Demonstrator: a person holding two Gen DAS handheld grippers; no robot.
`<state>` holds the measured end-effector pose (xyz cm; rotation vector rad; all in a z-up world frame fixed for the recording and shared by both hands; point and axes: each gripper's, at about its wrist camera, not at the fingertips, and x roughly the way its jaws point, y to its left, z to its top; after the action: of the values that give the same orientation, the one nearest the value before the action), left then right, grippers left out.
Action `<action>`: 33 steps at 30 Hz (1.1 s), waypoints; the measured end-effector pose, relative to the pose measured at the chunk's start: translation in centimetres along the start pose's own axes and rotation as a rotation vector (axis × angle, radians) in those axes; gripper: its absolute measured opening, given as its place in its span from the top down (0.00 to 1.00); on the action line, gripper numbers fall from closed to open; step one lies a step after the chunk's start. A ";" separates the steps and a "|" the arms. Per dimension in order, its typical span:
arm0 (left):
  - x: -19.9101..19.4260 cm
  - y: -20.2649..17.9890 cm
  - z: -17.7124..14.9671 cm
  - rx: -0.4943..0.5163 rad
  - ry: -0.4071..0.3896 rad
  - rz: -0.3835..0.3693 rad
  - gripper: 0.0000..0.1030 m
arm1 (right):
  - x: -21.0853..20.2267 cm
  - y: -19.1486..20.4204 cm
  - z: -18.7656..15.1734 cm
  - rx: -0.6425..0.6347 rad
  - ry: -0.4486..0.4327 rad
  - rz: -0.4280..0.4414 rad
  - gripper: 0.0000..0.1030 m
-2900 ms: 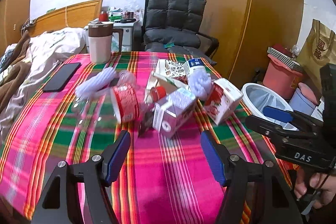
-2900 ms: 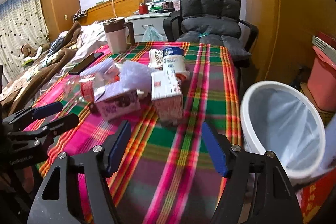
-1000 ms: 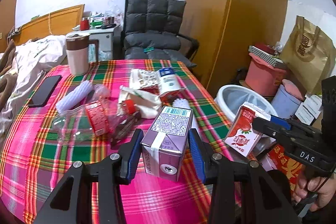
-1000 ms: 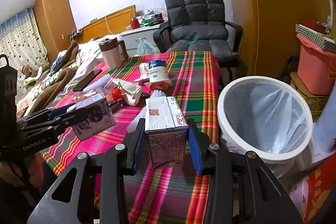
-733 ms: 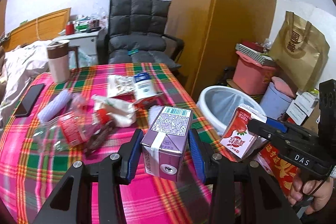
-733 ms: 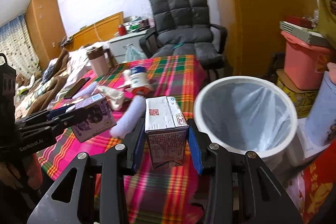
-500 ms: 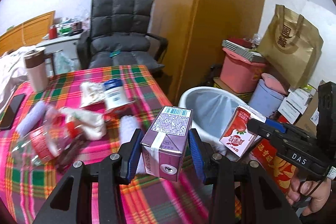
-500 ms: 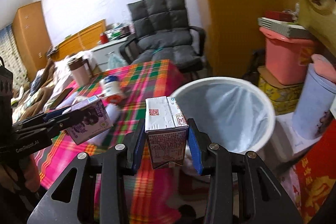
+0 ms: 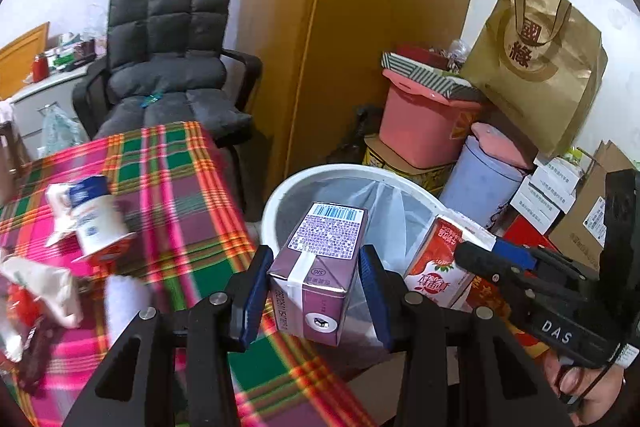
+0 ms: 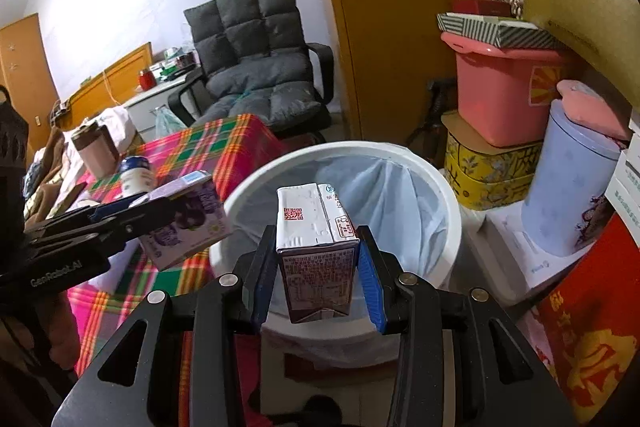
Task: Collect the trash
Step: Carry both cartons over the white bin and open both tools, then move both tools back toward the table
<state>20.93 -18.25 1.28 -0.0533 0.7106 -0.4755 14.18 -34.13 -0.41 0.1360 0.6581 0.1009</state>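
Note:
My left gripper [image 9: 314, 287] is shut on a purple drink carton [image 9: 320, 267] and holds it in the air by the near rim of the white lined trash bin [image 9: 280, 195]. My right gripper [image 10: 318, 277] is shut on a red-and-white drink carton [image 10: 318, 247], held over the near edge of the bin [image 10: 440, 187]. Each gripper shows in the other's view: the right with its carton [image 9: 436, 259], the left with the purple carton [image 10: 188, 223]. More trash lies on the plaid table [image 9: 168, 179]: a white tub [image 9: 94, 215] and crumpled paper [image 9: 44, 283].
A grey chair [image 9: 168, 67] stands behind the table. Beyond the bin are a pink storage box [image 9: 424, 123], a lavender canister [image 9: 480, 183], cardboard boxes and a brown paper bag [image 9: 536, 55]. A wooden wardrobe [image 9: 360, 27] is behind. A brown-lidded mug [image 10: 96, 147] stands on the table.
Both grippers closed on cartons from the table, lifted them and swung right to the trash bin. In the last half second both moved closer over the bin.

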 end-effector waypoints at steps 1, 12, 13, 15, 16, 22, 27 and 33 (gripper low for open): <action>0.7 -0.1 0.0 0.003 0.008 -0.006 0.57 | 0.2 -0.2 0.0 0.002 0.004 -0.003 0.60; 3.5 -0.4 -0.3 0.011 0.056 -0.031 0.50 | 1.9 -1.6 -0.3 0.037 0.071 -0.026 0.60; 3.4 -0.4 -0.3 0.010 0.052 -0.033 0.48 | 1.9 -1.6 -0.3 0.038 0.071 -0.026 0.60; 3.3 -0.3 -0.3 0.009 0.048 -0.035 0.47 | 2.0 -1.6 -0.3 0.039 0.070 -0.028 0.60; 3.2 -0.4 -0.3 0.010 0.047 -0.033 0.47 | 1.9 -1.6 -0.3 0.040 0.068 -0.028 0.60; 2.0 -0.2 -0.3 -0.003 0.033 -0.022 0.47 | 1.4 -1.4 -0.2 0.030 0.055 -0.028 0.60; 0.0 0.2 -0.7 -0.020 0.008 -0.005 0.47 | 0.5 -0.8 -0.3 0.022 0.043 -0.015 0.60; -2.2 0.9 -1.8 -0.032 -0.007 0.037 0.47 | -0.6 0.7 -0.6 -0.017 0.038 0.029 0.60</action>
<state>18.66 -16.22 1.05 -0.0714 0.7116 -0.4290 13.30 -33.46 -0.37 0.1276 0.6929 0.1369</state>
